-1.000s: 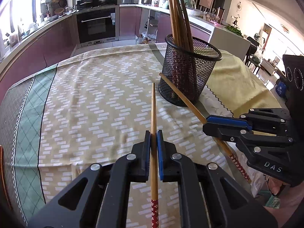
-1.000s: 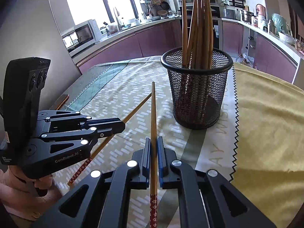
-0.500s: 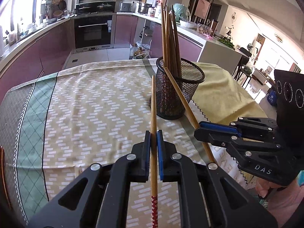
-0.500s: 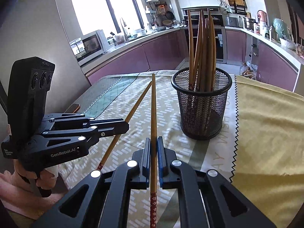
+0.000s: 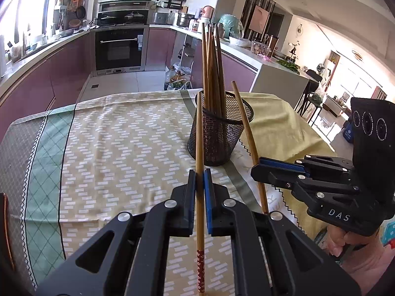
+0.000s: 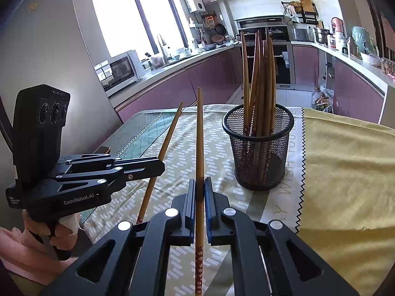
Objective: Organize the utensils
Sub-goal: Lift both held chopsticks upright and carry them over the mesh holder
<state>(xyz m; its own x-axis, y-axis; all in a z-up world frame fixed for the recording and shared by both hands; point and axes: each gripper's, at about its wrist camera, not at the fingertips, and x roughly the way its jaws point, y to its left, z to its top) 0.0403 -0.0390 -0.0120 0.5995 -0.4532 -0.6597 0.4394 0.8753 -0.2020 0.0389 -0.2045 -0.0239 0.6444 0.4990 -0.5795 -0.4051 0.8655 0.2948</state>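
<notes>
A black mesh cup (image 5: 219, 133) stands on the tablecloth and holds several wooden chopsticks (image 5: 212, 66); it also shows in the right wrist view (image 6: 259, 148). My left gripper (image 5: 200, 172) is shut on a wooden chopstick (image 5: 199, 133), raised above the table, tip pointing at the cup. My right gripper (image 6: 200, 181) is shut on another chopstick (image 6: 199, 135), left of the cup. Each gripper shows in the other's view: right (image 5: 256, 170) with its chopstick (image 5: 246, 133), left (image 6: 161, 166) with its chopstick (image 6: 165, 145).
The table carries a patterned cloth (image 5: 118, 143) with a green border at the left and a yellow cloth (image 6: 345, 172) at the right. Kitchen counters and an oven (image 5: 118, 49) stand beyond the table's far edge.
Both grippers have risen and drawn back from the cup, each tilting its chopstick tip upward. The cup now looks smaller and farther in both views.
</notes>
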